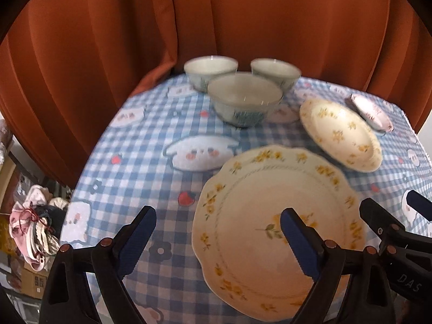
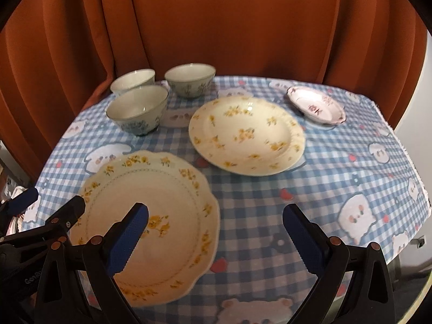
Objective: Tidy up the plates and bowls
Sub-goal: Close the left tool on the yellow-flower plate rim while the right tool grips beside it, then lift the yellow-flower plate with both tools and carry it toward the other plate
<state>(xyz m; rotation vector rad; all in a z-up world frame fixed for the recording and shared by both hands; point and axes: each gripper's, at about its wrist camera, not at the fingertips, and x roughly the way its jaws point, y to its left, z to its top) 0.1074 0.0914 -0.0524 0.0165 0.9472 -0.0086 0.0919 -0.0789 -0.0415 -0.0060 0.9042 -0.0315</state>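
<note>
Glazed ceramic tableware on a tabletop (image 2: 337, 178) covered with a blue-and-white gingham cloth printed with cartoon animals and strawberries; pleated rust-orange curtain (image 2: 216, 27) behind. A scallop-edged plate (image 2: 167, 189) with yellow floral sprays lies nearest the camera. Beyond it, apart, sits a round deep plate (image 2: 247, 137) with scattered yellow flowers, and at the far right a small white dish (image 2: 316, 106) with pink markings and a wavy rim. Three rounded bowls (image 1: 244, 98) with blue-green patterning stand close together at the far left, upright.

The left gripper (image 1: 218, 243) hovers over the scalloped plate's left edge, its blue ribbed pads spread wide, holding nothing. The right gripper (image 2: 216, 240) hovers over that plate's right edge, likewise wide open and empty.

Only the left wrist view shows a heap of cloth items (image 1: 32, 226) below the tabletop's left edge. Only the right wrist view shows the small dish's whole rim.
</note>
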